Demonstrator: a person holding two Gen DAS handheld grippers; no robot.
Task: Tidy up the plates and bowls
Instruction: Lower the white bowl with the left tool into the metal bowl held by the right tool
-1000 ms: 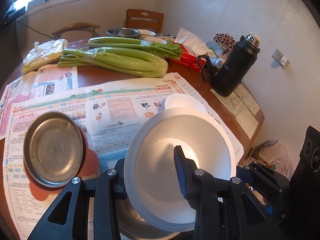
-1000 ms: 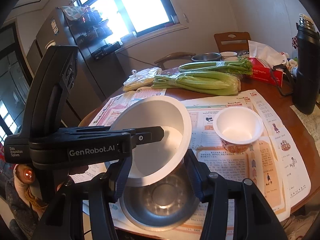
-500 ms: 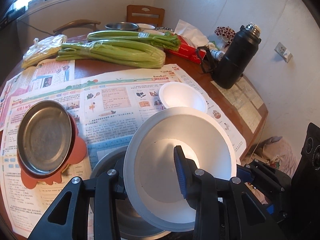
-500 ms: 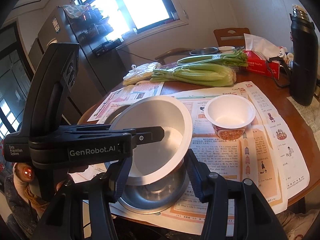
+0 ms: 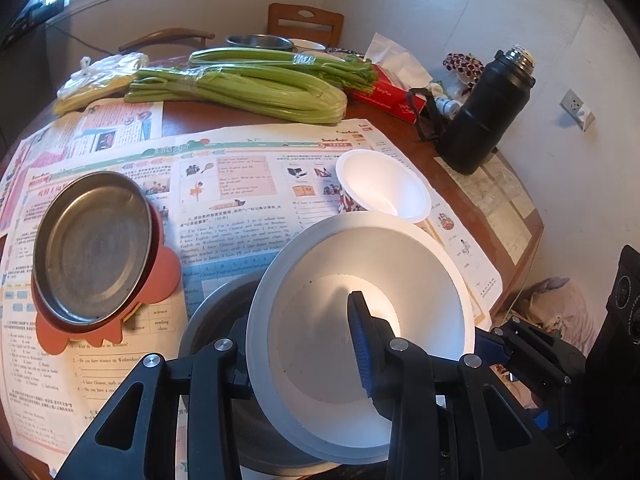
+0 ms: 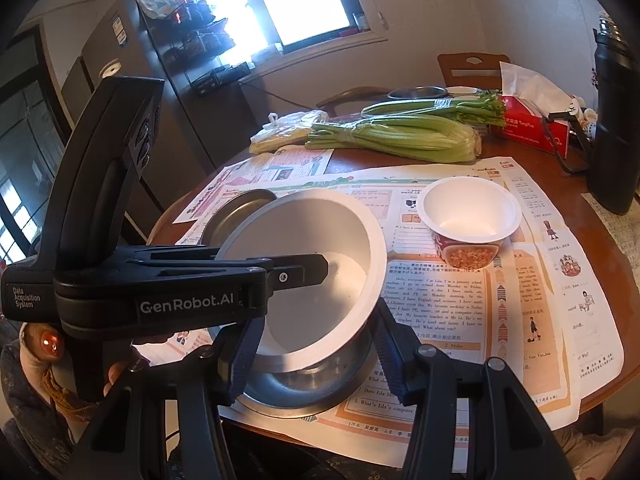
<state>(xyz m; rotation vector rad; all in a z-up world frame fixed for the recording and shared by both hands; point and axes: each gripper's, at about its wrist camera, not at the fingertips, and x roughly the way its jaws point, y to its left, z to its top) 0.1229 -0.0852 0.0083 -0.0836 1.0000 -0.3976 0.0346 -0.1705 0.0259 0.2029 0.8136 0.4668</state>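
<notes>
My left gripper [image 5: 296,320] is shut on the rim of a large white bowl [image 5: 400,264], with one blue pad inside and the other finger outside. The bowl hangs tilted, partly inside a steel bowl [image 5: 212,320] on the newspaper. In the right wrist view the left gripper [image 6: 312,272] reaches in from the left over the white bowl [image 6: 320,232]. My right gripper [image 6: 314,336] straddles the steel bowl [image 6: 308,384], its pads against both sides. A small white cup-shaped bowl [image 6: 468,212] stands to the right. A steel plate [image 5: 92,248] lies on an orange mat at the left.
Newspapers [image 5: 240,184] cover the round wooden table. Celery bundles [image 5: 248,88], a plastic bag, a red tissue box [image 6: 532,128] and another steel bowl [image 5: 260,42] sit at the back. A black flask [image 5: 484,120] stands at the right, near the table's edge.
My left gripper has sunk a little with the white bowl, bringing it closer into the steel bowl. The right gripper has stayed on the steel bowl.
</notes>
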